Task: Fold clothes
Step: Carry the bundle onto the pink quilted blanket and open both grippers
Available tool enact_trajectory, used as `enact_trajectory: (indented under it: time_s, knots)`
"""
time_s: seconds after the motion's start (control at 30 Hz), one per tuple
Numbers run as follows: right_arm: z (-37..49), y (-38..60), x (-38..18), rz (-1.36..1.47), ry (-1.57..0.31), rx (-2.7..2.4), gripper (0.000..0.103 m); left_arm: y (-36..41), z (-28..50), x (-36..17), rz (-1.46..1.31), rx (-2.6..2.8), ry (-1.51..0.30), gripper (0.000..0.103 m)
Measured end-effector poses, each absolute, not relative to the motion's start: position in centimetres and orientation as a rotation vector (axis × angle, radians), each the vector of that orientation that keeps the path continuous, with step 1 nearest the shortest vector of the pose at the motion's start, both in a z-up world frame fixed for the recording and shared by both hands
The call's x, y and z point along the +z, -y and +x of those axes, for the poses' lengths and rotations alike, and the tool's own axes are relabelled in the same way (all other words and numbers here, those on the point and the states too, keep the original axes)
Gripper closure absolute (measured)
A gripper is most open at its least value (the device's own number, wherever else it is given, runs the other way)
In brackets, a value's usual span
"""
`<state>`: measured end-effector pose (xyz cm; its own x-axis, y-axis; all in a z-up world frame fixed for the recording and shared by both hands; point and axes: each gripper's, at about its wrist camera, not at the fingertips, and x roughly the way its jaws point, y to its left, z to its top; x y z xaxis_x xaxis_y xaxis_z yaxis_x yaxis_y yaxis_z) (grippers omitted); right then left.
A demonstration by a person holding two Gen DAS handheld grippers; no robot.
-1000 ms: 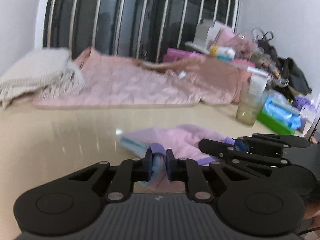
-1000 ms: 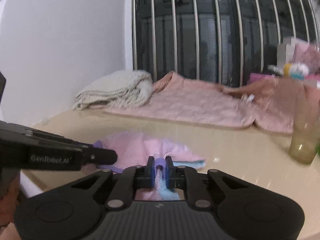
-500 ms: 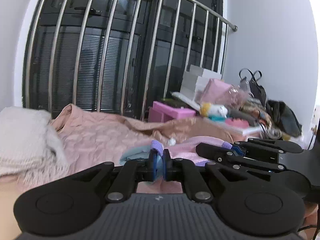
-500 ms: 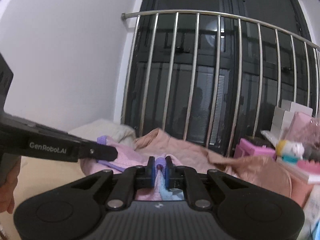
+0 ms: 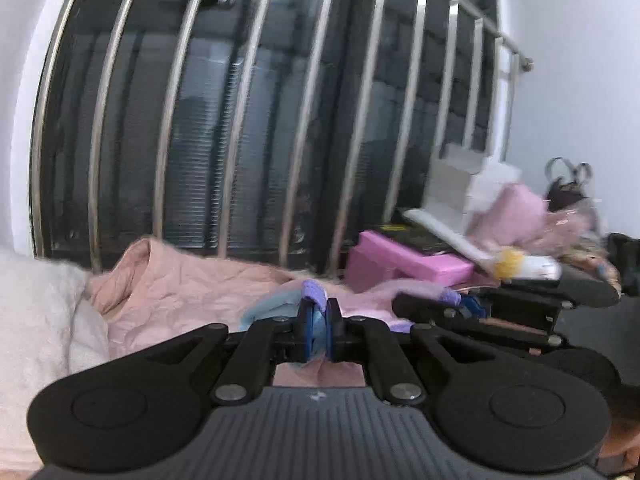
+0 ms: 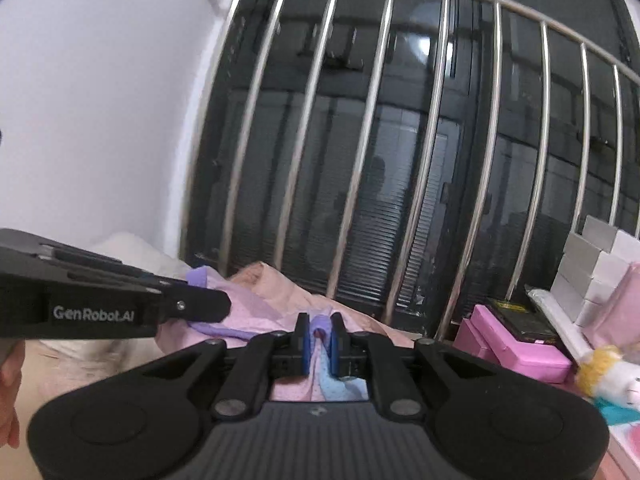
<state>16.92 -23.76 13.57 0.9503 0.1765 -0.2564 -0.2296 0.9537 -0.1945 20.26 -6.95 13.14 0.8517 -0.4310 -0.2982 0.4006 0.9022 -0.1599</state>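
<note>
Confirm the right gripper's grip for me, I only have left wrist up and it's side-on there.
Observer: The right gripper is shut on the pink garment; a purple hem pokes up between its pads.
Operator: Is the same piece in both?
Observer: Looks so. In the right wrist view the cloth runs from there across to the left gripper, which enters from the left edge.
Operator: Anything behind the left gripper I can't see?
Observer: Part of a hand shows at the lower left edge, under that gripper's body.
</note>
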Motion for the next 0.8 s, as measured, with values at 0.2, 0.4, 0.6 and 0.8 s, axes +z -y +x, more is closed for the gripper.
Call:
enact_trajectory:
  time_s: [0.2, 0.4, 0.6, 0.8]
  knots:
    - [25.1, 23.6, 2.3, -0.235, -0.597, 0.156, 0.094, 7.0, 26.9, 3.2, 0.005, -0.444, -0.647, 0.094]
    - [23.4, 25.5, 1.6, -0.175, -0.583, 0.163, 0.059, 3.8, 26.4, 3.7, -0.106, -0.458, -0.654, 0.054]
    - [22.5, 27.2, 3.1, 0.062, -0.592, 0.282, 0.070, 3.4, 27.0, 4.0, -0.260, -0.459, -0.709, 0.067]
    - [22.3, 27.7, 1.2, 0.073, -0.671, 0.244, 0.071, 4.3, 26.0, 2.4, -0.209, -0.398, -0.766, 0.095]
